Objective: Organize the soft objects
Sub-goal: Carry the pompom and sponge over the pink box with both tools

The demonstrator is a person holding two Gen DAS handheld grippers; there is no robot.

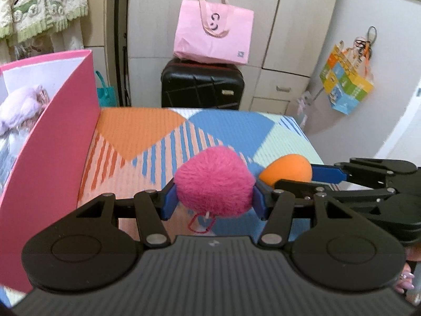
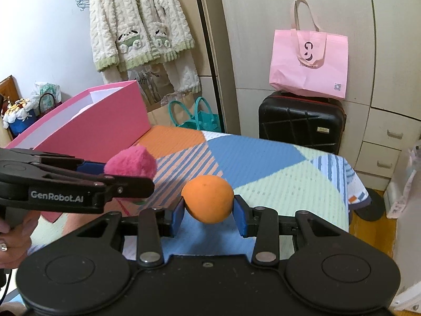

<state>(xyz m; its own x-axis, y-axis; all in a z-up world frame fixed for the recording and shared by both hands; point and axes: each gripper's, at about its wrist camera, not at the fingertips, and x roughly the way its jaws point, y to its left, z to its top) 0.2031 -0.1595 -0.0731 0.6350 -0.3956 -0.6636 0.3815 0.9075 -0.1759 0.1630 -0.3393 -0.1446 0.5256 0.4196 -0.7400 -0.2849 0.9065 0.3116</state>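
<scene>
Left wrist view: two soft toys aloft, pink box waiting to the left

My left gripper (image 1: 214,197) is clamped on a fuzzy pink pompom (image 1: 214,183), its blue pads pressing in on both flanks, a small red loop dangling beneath. My right gripper (image 2: 209,210) has a smooth orange foam egg (image 2: 208,198) pinched between its pads, jaws only partly apart and filled by the egg. Both pieces hang clear above the patterned tablecloth (image 2: 263,163), neither one touching it.

The landmark is the open pink box (image 1: 52,142), standing at the left end of the table. From my left gripper the box lies immediately to the left, its near wall running away from me along the table edge, so its long axis points roughly the way my fingers point. A pale plush toy (image 1: 21,105) already lies inside, against the far side. The pompom is the nearer of the two loads to the box; the egg rides on the far side of the pompom, further from the box, with my left gripper between it and the box wall.

I judge the sorting partly done, and the next move a sideways carry over the box rim: left hand first, since it is closer and would otherwise block the right. The rim stands tall beside the pompom, so the load looks to need height before it crosses.
</scene>
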